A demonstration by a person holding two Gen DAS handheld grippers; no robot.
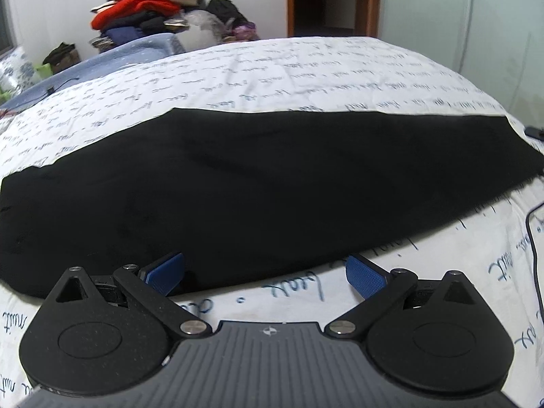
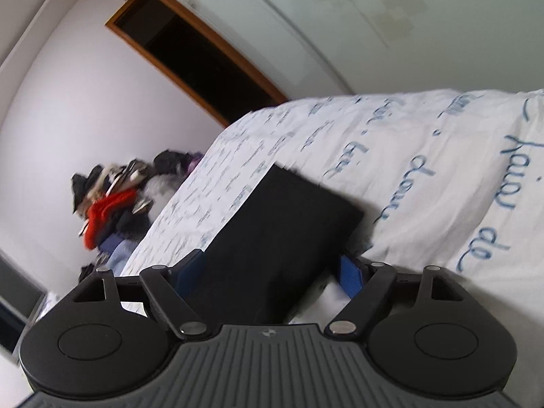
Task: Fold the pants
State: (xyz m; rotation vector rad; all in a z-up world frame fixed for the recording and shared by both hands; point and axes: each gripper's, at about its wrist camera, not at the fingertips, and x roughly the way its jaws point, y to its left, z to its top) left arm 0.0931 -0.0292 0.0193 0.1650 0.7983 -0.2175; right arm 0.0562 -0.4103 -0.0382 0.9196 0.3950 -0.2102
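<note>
Script-print bed (image 1: 306, 68), black pants (image 1: 238, 187), clothes heap (image 1: 142, 10)

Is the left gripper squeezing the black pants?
No, the left gripper is open, its blue fingers spread apart at the pants' near edge.

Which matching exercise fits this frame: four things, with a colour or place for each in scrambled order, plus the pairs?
Things:
1. pants
2. bedspread
3. red garment
4. left tongs

Descriptions:
A. white with blue handwriting
B. open, at the near edge of the dark cloth
C. black, laid flat across the bed
D. on the clothes pile by the far wall

Pairs: 1-C, 2-A, 3-D, 4-B
</note>
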